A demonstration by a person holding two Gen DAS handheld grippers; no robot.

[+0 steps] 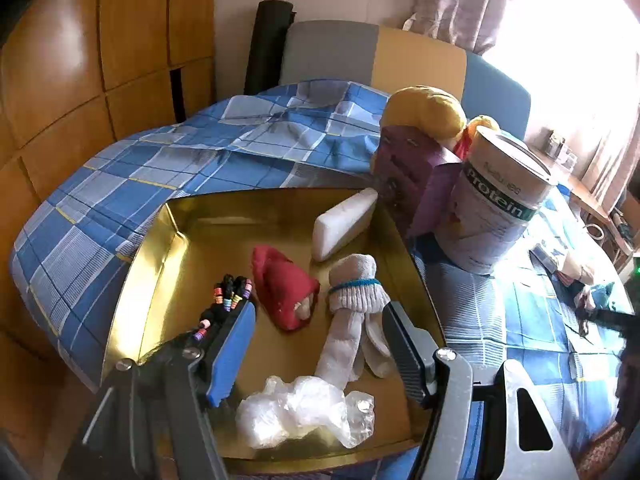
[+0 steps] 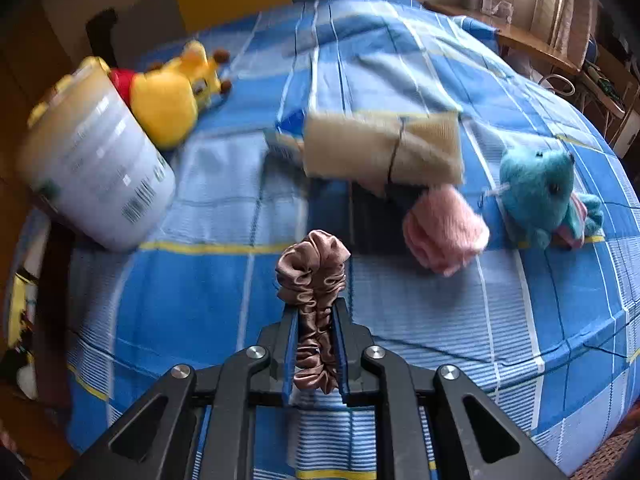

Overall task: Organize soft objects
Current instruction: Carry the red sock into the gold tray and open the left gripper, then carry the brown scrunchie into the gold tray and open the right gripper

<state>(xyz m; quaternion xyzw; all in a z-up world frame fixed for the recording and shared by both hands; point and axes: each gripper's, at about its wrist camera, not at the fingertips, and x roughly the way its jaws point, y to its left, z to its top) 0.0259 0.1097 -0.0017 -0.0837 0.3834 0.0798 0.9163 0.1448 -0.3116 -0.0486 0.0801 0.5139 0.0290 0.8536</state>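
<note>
Right gripper (image 2: 316, 344) has its jaws clamped on a brown satin scrunchie (image 2: 314, 280). The scrunchie is squeezed flat between the pads, with its long axis running along the fingers and pointing away from the wrist. One ruffled end sticks out past the tips and the other bunches back toward the hinge. It hangs above the bed (image 2: 208, 288), clear of the checked sheet.

Left gripper (image 1: 320, 344) has its jaws apart with nothing between the pads. It hovers over the near part of the gold tray (image 1: 160, 240).

The tray already holds:
- a red sock bundle (image 1: 286, 288), mid tray;
- a grey sock roll (image 1: 352, 304) with its long axis running from the near edge toward the far edge;
- a white foam block (image 1: 344, 224) at the far right corner;
- a beaded black hair tie (image 1: 230, 292) touching the left finger;
- a crumpled plastic bag (image 1: 304, 408) at the near edge.

Key relation: in the right wrist view the tray does not show, only a sliver at the left edge past the tin (image 2: 92, 168). My judgement is that the scrunchie has to travel left toward the tray, and the right hand is the one carrying it. The free spot looks like the tray's left side.

Still on the bed are a pink fuzzy ball (image 2: 444, 232), a teal plush (image 2: 540, 196), a tan cloth roll (image 2: 384, 148) and a yellow plush (image 2: 172, 96).
</note>
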